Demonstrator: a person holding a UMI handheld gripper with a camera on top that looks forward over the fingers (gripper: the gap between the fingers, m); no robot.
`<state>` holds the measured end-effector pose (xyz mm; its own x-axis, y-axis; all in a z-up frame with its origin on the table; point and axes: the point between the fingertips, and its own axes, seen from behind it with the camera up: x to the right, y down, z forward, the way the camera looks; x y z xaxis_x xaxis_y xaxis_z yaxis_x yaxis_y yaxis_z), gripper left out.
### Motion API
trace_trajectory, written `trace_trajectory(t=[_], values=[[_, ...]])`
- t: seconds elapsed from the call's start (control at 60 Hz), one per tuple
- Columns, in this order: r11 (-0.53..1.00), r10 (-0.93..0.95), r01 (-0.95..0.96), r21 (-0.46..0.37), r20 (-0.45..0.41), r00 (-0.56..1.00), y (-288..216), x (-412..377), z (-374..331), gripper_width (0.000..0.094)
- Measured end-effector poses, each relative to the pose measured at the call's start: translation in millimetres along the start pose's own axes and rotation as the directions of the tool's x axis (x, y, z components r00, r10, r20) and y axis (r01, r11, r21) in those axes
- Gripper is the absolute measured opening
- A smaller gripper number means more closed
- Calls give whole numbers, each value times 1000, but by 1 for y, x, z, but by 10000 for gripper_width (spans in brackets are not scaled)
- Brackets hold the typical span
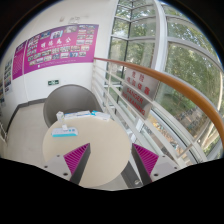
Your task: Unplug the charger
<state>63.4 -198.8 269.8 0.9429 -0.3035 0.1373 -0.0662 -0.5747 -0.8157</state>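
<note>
Gripper (112, 160) jaws spread over a table (75, 140) at lower centre; railing (160, 80) right, posters (60, 45) upper left

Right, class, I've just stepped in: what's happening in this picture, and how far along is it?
A hand-held gripper hovers with its fingers open above a pale table, holding nothing. Beyond the fingers, on the table's far part, lies a small whitish object with something bluish beside it; whether it is the charger cannot be told. A stair railing and large windows stand behind. Nothing is gripped yet.
</note>
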Motion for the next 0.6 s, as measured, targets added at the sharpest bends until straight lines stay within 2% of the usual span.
trace_trajectory(t=[0.383,0.467,0.6], values=[[999,-8,8,-47,-5,1000,26,-17,12,858],[998,-14,17,-64,46,999,37,-43,14,861],[997,-28,43,-70,195,980,62,-116,34,859]])
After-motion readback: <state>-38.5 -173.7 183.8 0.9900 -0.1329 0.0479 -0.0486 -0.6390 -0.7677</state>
